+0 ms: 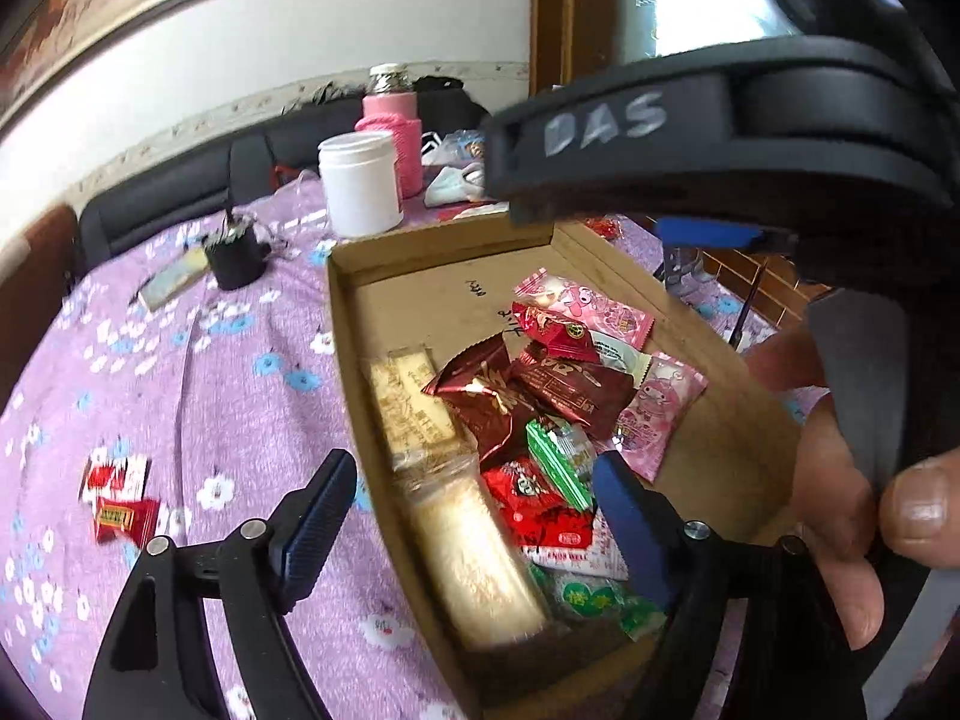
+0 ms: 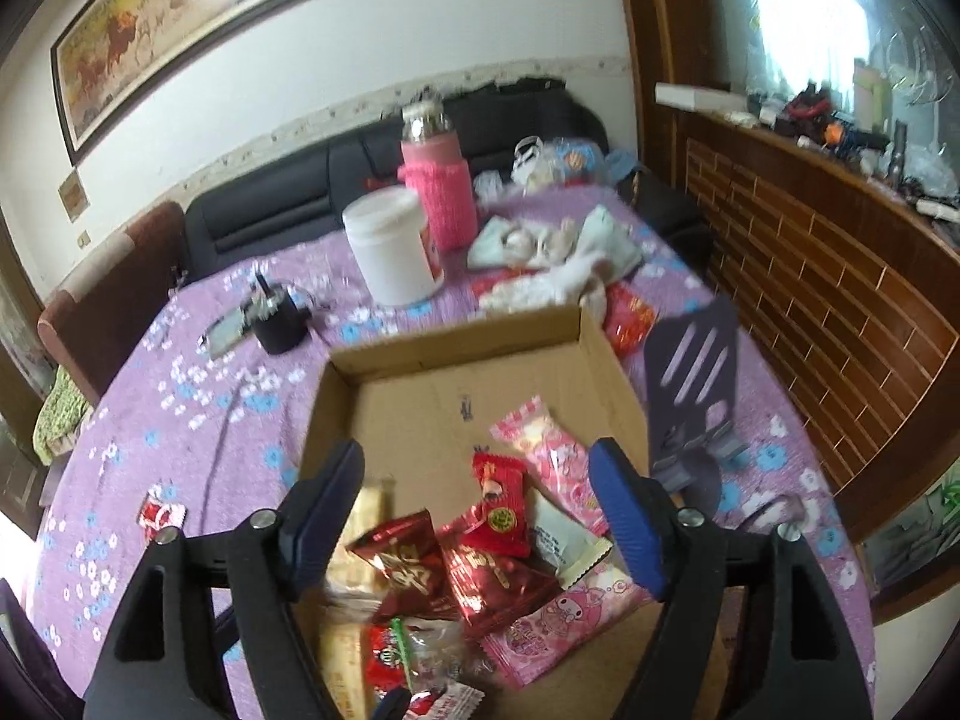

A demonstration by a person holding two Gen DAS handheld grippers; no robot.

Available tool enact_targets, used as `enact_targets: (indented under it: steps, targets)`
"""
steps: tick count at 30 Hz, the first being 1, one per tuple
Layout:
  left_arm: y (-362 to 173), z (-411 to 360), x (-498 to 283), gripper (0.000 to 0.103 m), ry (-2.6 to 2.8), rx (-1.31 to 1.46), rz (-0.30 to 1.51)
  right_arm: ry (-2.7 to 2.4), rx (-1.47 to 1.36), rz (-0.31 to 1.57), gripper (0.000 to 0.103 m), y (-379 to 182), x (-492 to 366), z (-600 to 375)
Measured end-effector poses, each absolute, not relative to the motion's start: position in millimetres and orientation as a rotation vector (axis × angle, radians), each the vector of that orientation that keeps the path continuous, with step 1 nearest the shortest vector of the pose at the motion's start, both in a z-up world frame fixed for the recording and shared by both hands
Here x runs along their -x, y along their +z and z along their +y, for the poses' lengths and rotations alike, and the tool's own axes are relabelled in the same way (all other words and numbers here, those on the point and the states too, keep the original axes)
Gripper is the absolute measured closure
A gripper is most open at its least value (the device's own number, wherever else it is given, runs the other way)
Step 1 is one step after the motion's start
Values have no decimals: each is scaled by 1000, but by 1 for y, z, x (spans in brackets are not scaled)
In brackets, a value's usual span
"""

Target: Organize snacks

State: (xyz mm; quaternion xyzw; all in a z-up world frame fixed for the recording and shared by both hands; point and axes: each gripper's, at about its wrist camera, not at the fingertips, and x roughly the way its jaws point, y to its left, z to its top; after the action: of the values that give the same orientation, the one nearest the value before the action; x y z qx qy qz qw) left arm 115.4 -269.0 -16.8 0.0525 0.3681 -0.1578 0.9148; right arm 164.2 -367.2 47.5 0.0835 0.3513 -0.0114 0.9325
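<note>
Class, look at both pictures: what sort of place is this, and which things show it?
Probably a home living room: a dark sofa behind a table with a floral tablecloth, and a framed painting on the wall.

I read "DAS" in silver marker on the right gripper (image 1: 654,228) body, seen from my left wrist. Black handwriting on the cardboard box (image 1: 420,300) floor and the snack wrappers' (image 1: 540,396) print are too blurred to read
</note>
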Motion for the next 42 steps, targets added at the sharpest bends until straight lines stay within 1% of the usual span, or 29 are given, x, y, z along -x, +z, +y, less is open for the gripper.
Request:
enact_targets:
  steps: [3,6,9,11,13,15,16,18,23,28,30,35,42]
  targets:
    - [-9,-259,-106,18,-326,-68,772,-41,-176,655,20,63,-153,-364]
    - [-6,-247,-96,14,-336,-53,787,-73,-193,612,19,75,-139,-361]
    - [-6,-229,-80,13,-342,-80,799,-74,-185,590,18,85,-117,-351]
    - [-5,-213,-68,13,-341,-98,795,-77,-142,572,14,90,-98,-341]
    - [-3,-197,-57,13,-307,-116,782,-86,-104,543,5,91,-73,-331]
    - [-2,-180,-43,3,-285,-134,764,-101,-102,516,2,88,-45,-325]
    - [-2,-171,-34,2,-259,-145,743,-111,-110,502,0,83,-31,-324]
    - [-3,-154,-20,1,-198,-163,694,-137,-120,497,0,69,-9,-321]
    - [-13,-137,-11,1,-155,-171,678,-164,-149,536,0,28,25,-315]
    - [-21,-133,-18,1,-116,-163,700,-192,-104,515,0,20,30,-300]
    - [-19,-131,-17,1,-83,-166,681,-183,-79,529,0,17,25,-294]
    - [-23,-129,-22,1,-69,-172,718,-170,-70,573,0,3,14,-284]
    - [-26,-131,-24,1,-79,-173,740,-173,-57,575,0,-2,13,-281]
